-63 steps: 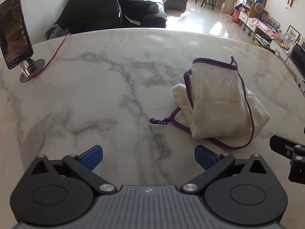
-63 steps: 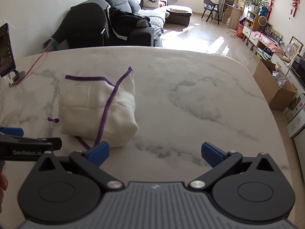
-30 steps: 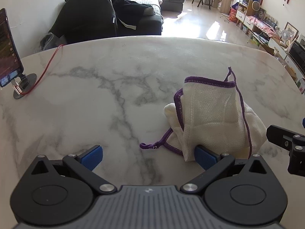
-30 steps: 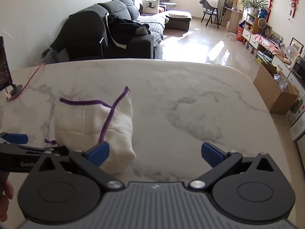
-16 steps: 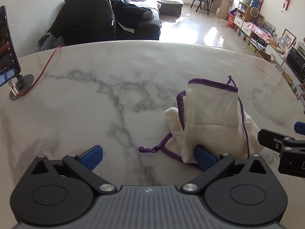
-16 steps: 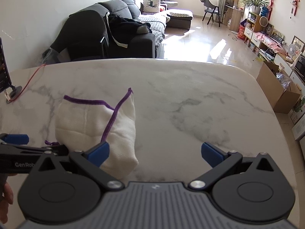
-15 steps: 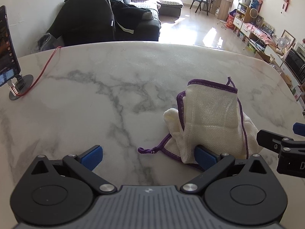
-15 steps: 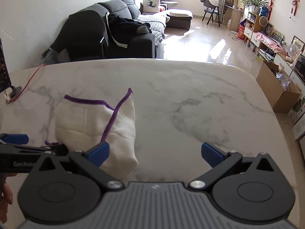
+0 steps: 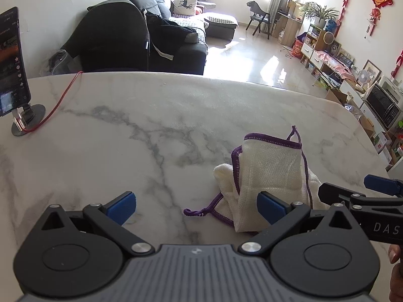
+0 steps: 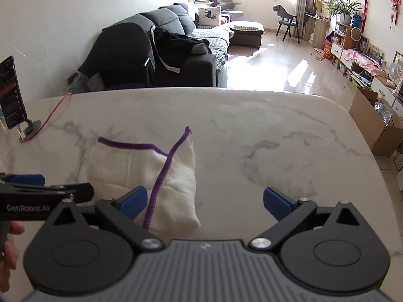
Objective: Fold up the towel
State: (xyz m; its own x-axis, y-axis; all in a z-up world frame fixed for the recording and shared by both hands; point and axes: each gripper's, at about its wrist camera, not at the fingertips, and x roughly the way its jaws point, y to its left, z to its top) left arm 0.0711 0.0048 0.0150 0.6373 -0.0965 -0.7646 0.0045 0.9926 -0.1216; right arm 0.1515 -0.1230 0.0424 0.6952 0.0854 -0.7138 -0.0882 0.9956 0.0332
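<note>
Towel [image 9: 269, 173] bunched near table [image 9: 126, 130] right edge; left half bare.

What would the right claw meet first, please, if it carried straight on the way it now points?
Probably the marble table: the right claw points at its bare surface, with the towel only under its left finger.

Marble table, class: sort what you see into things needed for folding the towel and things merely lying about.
Needed:
- towel, white with purple edging
- left gripper, open
- right gripper, open, its jaws just closing slightly

Lying about:
- phone on stand
- red cable
</note>
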